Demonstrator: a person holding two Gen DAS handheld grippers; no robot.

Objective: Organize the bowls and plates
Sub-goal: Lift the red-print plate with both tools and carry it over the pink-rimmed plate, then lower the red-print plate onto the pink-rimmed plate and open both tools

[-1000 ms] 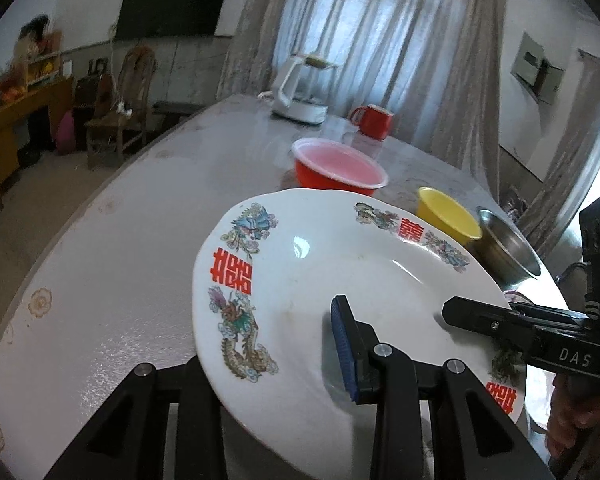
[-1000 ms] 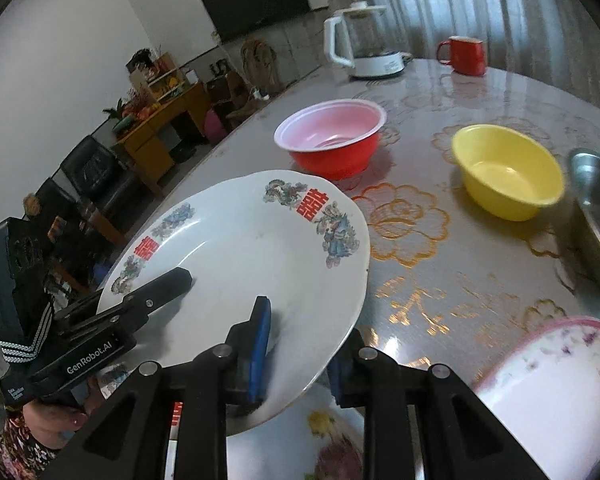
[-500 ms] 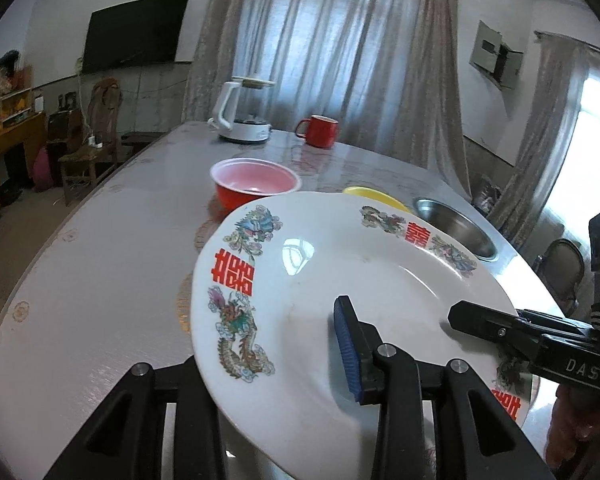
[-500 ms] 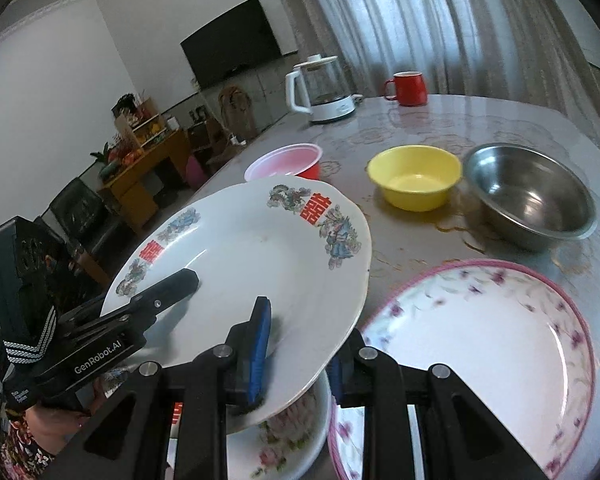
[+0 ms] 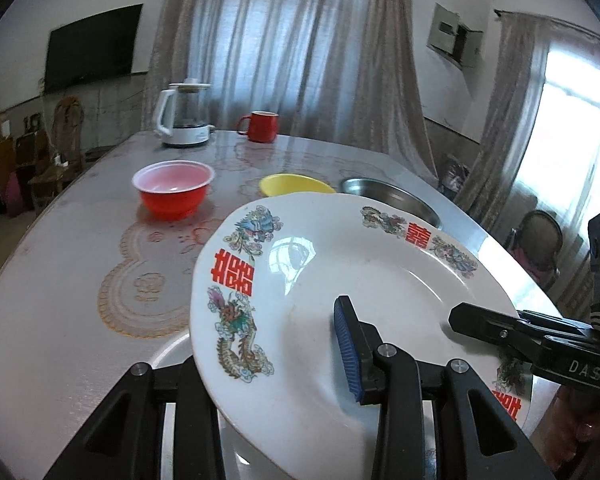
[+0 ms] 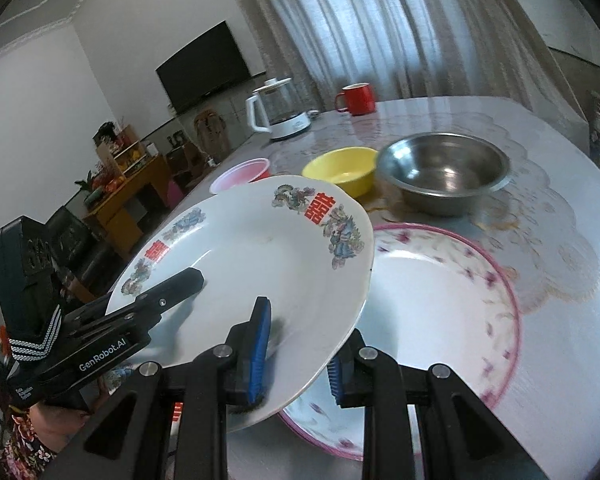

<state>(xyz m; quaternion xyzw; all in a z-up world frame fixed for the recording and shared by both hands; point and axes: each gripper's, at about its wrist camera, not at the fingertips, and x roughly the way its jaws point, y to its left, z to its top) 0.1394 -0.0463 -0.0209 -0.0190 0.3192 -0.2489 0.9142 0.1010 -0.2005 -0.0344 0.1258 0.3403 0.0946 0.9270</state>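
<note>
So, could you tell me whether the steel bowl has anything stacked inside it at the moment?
No, the right wrist view shows the steel bowl with a bare inside, and the yellow bowl stands beside it on the table.

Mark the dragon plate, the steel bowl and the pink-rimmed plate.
dragon plate [image 6: 260, 264]: right wrist view, bare white centre.
steel bowl [image 6: 444, 168]: right wrist view, inner wall.
pink-rimmed plate [image 6: 440, 304]: right wrist view, bare centre.

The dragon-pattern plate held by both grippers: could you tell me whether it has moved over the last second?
Yes. The dragon-pattern plate has risen and come nearer, away from the red bowl, and now overlaps the pink-rimmed plate.
</note>
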